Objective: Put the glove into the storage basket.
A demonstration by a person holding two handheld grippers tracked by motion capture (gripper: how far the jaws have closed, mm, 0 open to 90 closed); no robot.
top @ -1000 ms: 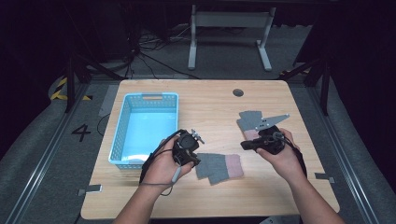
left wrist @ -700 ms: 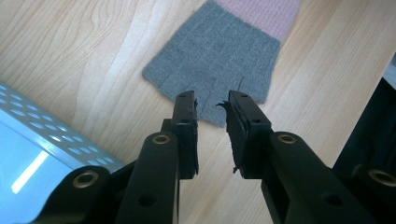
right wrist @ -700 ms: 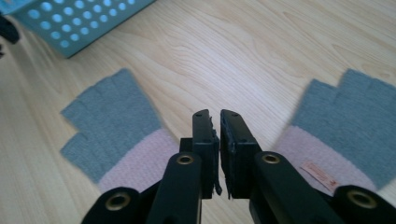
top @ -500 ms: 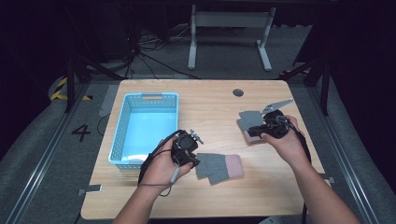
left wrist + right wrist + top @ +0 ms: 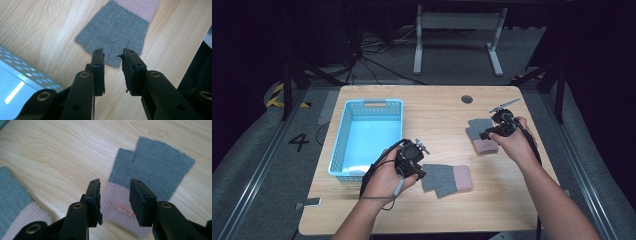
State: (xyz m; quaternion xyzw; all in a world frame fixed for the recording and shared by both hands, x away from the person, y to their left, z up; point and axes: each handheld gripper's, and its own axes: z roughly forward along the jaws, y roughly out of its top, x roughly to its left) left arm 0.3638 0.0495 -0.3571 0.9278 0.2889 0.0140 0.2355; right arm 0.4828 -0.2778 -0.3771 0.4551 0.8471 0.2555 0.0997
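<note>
Two grey fingerless gloves with pink cuffs lie flat on the wooden table. The near glove (image 5: 447,178) (image 5: 117,30) lies just right of my left gripper (image 5: 418,169) (image 5: 113,56). That gripper's jaws stand a little apart at the glove's finger edge, without pressing it. The far glove (image 5: 479,132) (image 5: 155,167) lies at the right. My right gripper (image 5: 485,135) (image 5: 115,186) hovers over its pink cuff. Its jaws have just been opening and stand wide, with nothing gripped between them. The near glove's cuff (image 5: 12,195) shows at the left of the right gripper view.
A light blue plastic basket (image 5: 339,145) (image 5: 15,67) stands at the table's left, beside my left hand. A round cable hole (image 5: 467,99) sits near the far edge. Bare wood lies between the basket and the far glove.
My right hand has moved toward the far side of the table over the right glove, and its jaws have gone from shut to wide apart. The left hand has stayed put.
</note>
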